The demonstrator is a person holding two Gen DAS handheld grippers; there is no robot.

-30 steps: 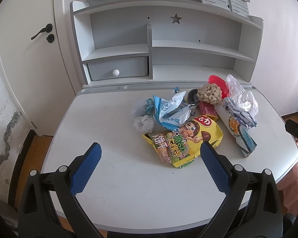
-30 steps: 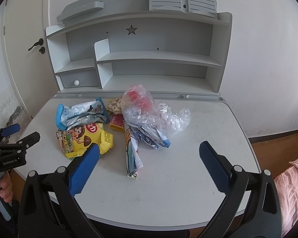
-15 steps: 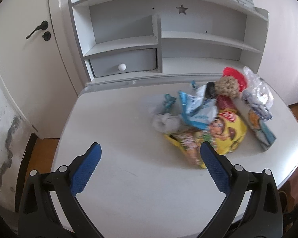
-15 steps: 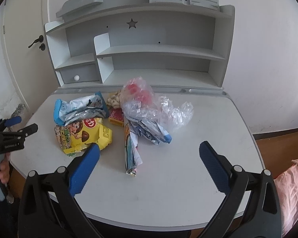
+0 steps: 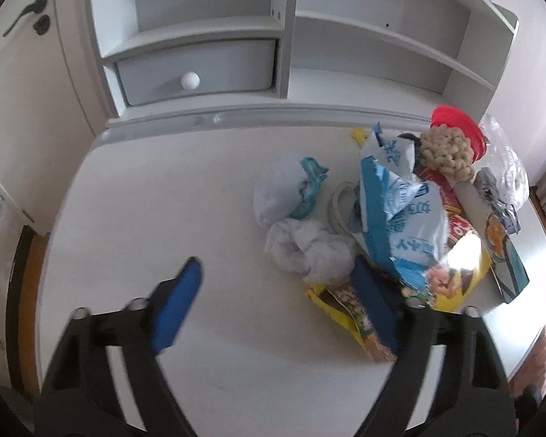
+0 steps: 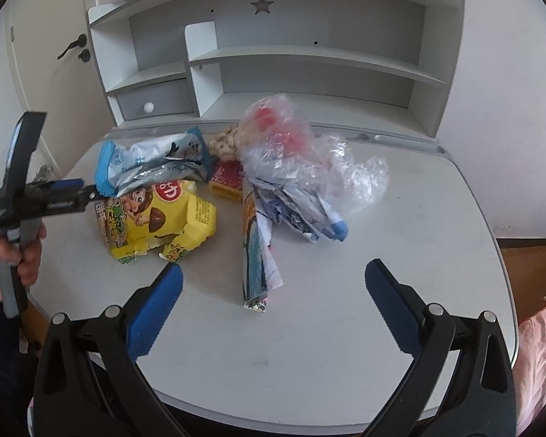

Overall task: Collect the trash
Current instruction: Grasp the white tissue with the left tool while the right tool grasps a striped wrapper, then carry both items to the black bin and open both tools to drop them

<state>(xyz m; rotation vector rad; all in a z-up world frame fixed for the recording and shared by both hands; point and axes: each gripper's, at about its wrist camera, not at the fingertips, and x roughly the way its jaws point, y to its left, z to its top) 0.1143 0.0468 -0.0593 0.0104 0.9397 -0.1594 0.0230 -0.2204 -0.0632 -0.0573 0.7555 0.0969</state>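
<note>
A: Which step is judged to be in hand?

B: The approach. The left gripper (image 5: 276, 291) is held low at the near-left edge of the trash heap on the pale grey desk (image 5: 134, 196), jaws spread and holding nothing; the crumpled white tissue wad (image 5: 309, 247) lies just beyond the gap, and the right pad sits over the yellow cartoon-printed snack bag (image 6: 156, 222). The right gripper (image 6: 273, 291) is also held wide apart and empty, hovering near the long rolled printed wrapper (image 6: 256, 251).

A: What is called for next?

B: Probably a short advance and a squeeze on the tissue or the yellow bag's edge. Thin film may slip, so a fold should be caught.

A: Are any containers seen?

B: No bin is visible. A crinkled clear plastic bag (image 6: 320, 167) is seen with something red inside; a blue-and-white foil packet (image 6: 153, 160) lies torn, contents not discernible. The small grey drawer with a white knob (image 5: 196, 73) is shut.
</note>
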